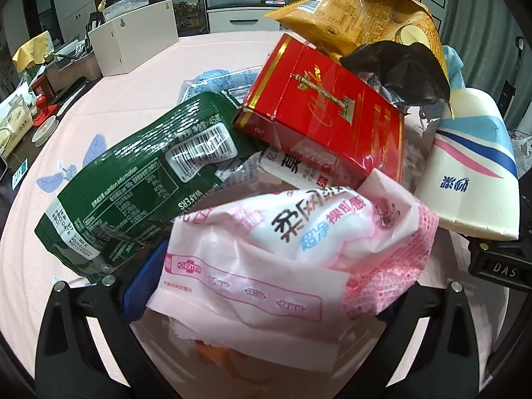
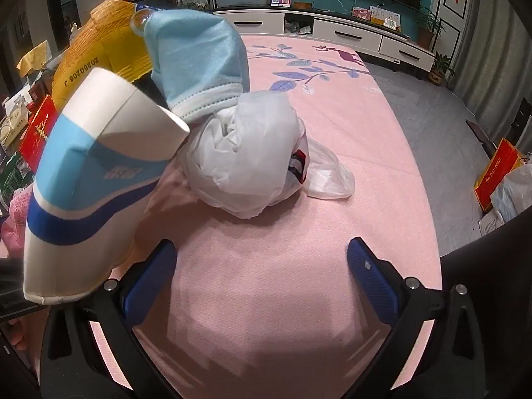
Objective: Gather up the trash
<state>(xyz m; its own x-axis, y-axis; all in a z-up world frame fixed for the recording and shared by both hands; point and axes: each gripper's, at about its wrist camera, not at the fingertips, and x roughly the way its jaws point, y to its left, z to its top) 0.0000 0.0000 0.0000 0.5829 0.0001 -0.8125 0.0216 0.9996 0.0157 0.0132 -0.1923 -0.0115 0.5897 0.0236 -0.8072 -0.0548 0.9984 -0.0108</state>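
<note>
left gripper (image 1: 262,299) spread wide, pink wrapper (image 1: 282,252) lay over it, grip unclear | right gripper (image 2: 261,277) spread wide, empty | trash pile: green wafer pack (image 1: 139,186), red box (image 1: 319,123), paper cup (image 2: 89,179) on pink tablecloth (image 2: 349,133); white plastic bag (image 2: 246,163) just beside

Red box (image 1: 319,113) — green wrapper (image 1: 139,179)
</note>
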